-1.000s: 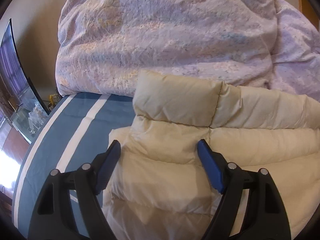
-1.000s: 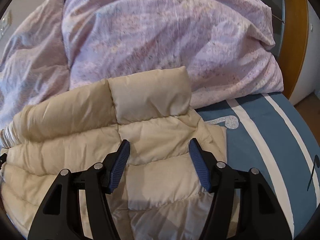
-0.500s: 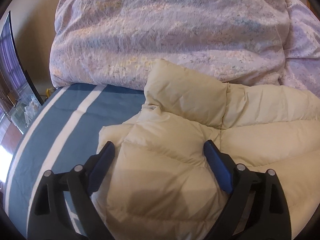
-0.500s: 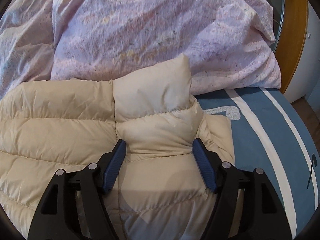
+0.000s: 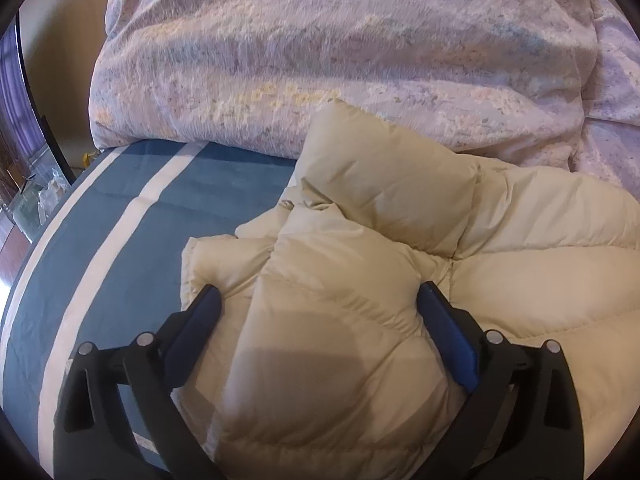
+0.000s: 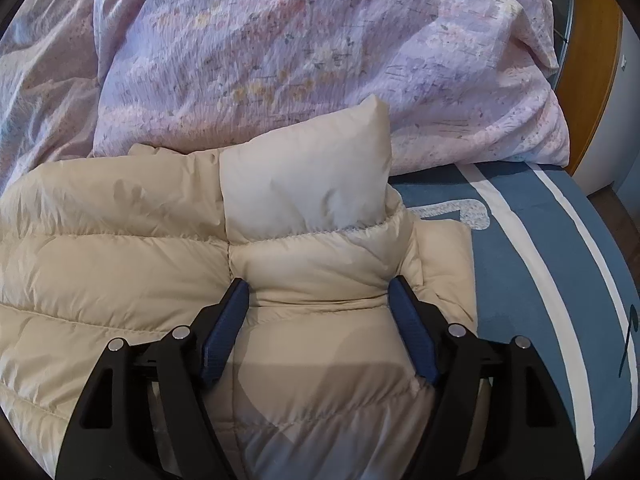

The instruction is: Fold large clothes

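Cream quilted fabric fills the lower half of both wrist views: a puffy down jacket (image 5: 400,272) is laid on a blue bedsheet with white stripes (image 5: 120,240), its upper edge resting against a heaped lilac floral duvet (image 5: 320,60) behind it. In the left wrist view, the left gripper (image 5: 318,300) is lowered onto the jacket's outer corner, and its jaws, which have just been opening, are spread wide, with a bulge of padded cloth rising between the blue pads (image 5: 448,328) but not squeezed by them. In the right wrist view, the right gripper (image 6: 318,292) is set over the opposite corner, just below a raised panel of the jacket (image 6: 304,184); its jaws have likewise just been opening and are held apart, a fold of jacket lying between them, the pads touching the fabric at most lightly. No container is seen in either view. A wooden door frame (image 6: 588,80) is seen at the right edge.
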`<state>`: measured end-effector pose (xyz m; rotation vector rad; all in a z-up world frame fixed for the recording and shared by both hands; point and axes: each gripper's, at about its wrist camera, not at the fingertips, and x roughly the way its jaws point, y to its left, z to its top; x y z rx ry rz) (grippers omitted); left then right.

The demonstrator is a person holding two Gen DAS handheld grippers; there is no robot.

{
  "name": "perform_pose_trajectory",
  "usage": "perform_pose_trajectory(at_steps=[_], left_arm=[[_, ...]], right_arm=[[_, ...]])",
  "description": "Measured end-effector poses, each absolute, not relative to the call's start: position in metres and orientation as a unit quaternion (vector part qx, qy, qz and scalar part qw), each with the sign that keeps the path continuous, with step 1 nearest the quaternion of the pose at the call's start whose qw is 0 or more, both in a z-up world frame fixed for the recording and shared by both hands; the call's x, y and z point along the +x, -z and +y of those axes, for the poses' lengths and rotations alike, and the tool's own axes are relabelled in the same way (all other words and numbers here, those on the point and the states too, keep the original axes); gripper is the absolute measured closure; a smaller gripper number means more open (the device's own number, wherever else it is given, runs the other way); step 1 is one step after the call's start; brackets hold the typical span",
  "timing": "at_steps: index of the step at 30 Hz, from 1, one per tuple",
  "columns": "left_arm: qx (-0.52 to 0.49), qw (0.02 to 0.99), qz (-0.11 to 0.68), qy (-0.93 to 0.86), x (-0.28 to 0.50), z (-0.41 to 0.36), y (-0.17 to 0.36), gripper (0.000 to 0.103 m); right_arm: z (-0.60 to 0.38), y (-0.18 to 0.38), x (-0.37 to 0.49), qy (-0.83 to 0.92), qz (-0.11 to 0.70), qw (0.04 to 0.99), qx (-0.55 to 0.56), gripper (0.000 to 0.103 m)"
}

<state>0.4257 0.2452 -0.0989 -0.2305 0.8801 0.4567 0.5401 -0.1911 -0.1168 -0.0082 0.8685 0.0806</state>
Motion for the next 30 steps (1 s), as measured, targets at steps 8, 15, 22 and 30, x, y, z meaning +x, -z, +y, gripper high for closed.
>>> perform_pose_trajectory(at_steps=[8,15,22,30], left_arm=[[-0.118,0.868,0.428,-0.222,0.426,0.250,0.100,0.002],[-0.119,0.871,0.425,-0.216,0.413,0.248,0.086,0.005],[-0.151,0.889,0.387,-0.193,0.345,0.260,0.043,0.007],[-0.253,0.857,0.419,-0.161,0.316,0.281,0.064,0.007]], right_arm=[[-0.188,0.118,0.542,-0.036,0.425,0.904,-0.011,0.027],[-0.194,0.103,0.528,-0.052,0.423,0.905,-0.013,0.026],[-0.269,0.076,0.491,-0.072,0.415,0.902,0.099,0.006],[-0.300,0.112,0.486,-0.113,0.476,0.847,0.206,0.006]])
